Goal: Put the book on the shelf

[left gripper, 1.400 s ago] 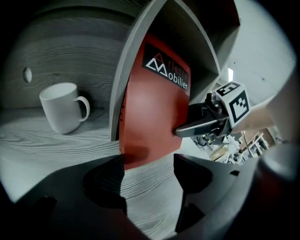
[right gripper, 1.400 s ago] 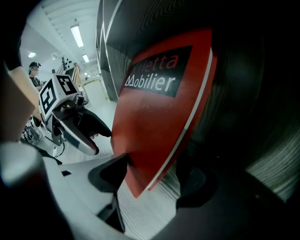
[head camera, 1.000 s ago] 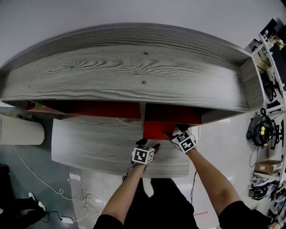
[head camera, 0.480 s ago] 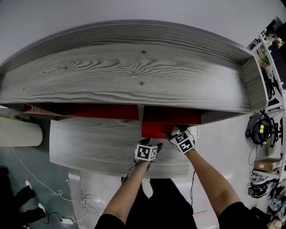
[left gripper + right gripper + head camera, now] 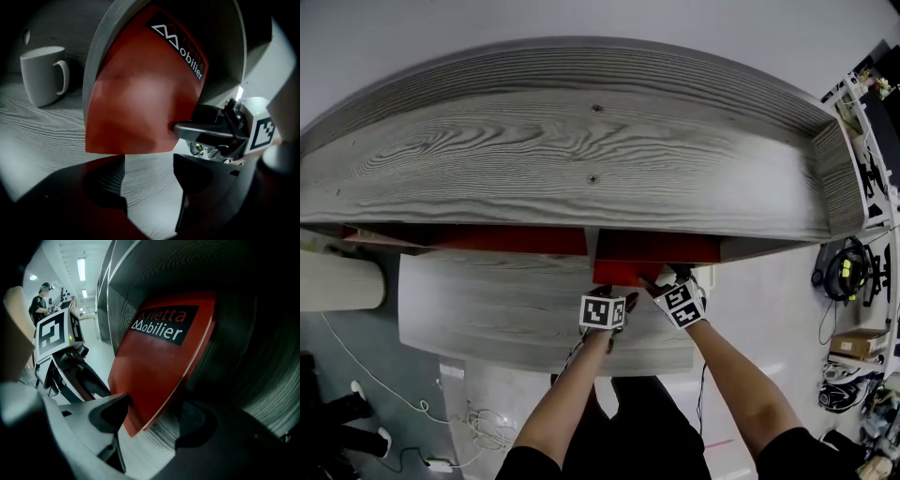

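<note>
**Book nearly shelved – letting go and pulling back remain**

At far left of the left gripper view, a grey mug (image 5: pixel 43 75) stands on the shelf board (image 5: pixel 42 136), on the far side of the divider (image 5: pixel 99 51). The red book (image 5: pixel 140 103) stands upright just right of that divider. It's mostly inside the compartment, w/ its front edge poking out in the head view. Left gripper (image 5: pixel 149 178): jaws apart, nothing btwn them but bare board, just short of the book's bottom edge. Right gripper (image 5: pixel 157 420): jaws also apart, straddling the book's lower corner. The near jaw touches the cover and a gap shows at the other, so no clamp afaict. Left to do, imo: nudge the book fully in, then back both grippers out.
</note>
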Tool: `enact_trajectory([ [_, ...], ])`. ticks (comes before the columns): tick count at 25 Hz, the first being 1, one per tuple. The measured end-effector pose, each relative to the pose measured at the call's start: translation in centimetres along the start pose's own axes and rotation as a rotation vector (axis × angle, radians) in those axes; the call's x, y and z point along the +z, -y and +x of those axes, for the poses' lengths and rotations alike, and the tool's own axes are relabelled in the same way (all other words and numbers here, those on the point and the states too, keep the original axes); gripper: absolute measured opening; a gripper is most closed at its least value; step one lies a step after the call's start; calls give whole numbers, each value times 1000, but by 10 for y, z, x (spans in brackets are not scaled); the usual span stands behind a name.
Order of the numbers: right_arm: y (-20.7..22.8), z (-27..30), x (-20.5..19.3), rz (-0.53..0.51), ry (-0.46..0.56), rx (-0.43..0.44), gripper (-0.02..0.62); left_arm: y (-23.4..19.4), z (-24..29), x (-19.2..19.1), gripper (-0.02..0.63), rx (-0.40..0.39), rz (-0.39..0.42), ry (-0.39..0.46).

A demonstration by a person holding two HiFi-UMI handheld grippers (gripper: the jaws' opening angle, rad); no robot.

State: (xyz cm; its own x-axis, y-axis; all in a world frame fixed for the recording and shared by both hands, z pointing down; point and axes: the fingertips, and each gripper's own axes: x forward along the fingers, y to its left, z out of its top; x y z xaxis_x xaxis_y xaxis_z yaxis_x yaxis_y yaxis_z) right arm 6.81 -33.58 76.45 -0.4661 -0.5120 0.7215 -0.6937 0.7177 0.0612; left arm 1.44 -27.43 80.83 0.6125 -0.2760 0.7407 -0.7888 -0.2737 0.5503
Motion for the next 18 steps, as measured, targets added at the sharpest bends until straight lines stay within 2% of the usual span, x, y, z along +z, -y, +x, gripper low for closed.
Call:
enact_trajectory([
  [11, 11, 1, 14, 101, 68, -37, 299, -7, 12, 19, 319, -10, -48, 44],
  [18, 15, -4, 17, 142, 119, -32, 288, -8, 11, 24, 314, -40, -119, 63],
])
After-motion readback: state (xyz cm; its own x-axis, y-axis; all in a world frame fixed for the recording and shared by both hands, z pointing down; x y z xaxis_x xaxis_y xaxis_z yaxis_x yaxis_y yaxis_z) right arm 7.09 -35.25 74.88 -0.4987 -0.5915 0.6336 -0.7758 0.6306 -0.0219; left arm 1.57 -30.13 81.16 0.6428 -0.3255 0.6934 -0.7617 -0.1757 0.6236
